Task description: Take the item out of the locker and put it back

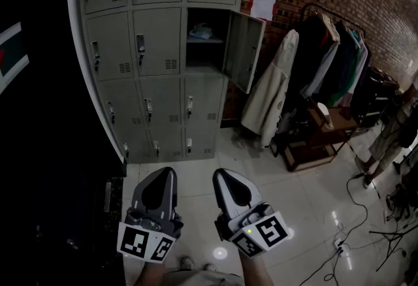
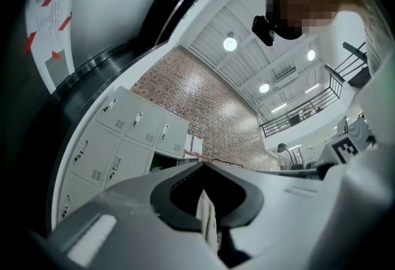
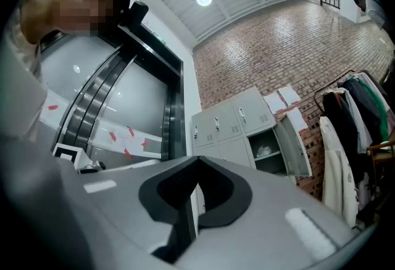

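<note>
While the open locker (image 1: 243,49) stands well ahead, coats (image 1: 324,59) rightward, left gripper (image 1: 166,174) and right gripper (image 1: 221,175) are closed, empty.

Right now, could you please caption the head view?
Left claw and right claw, both shut, face grey lockers; one open door reveals the item.

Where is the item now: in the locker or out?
In: the item lies on the shelf of the open locker.
</note>
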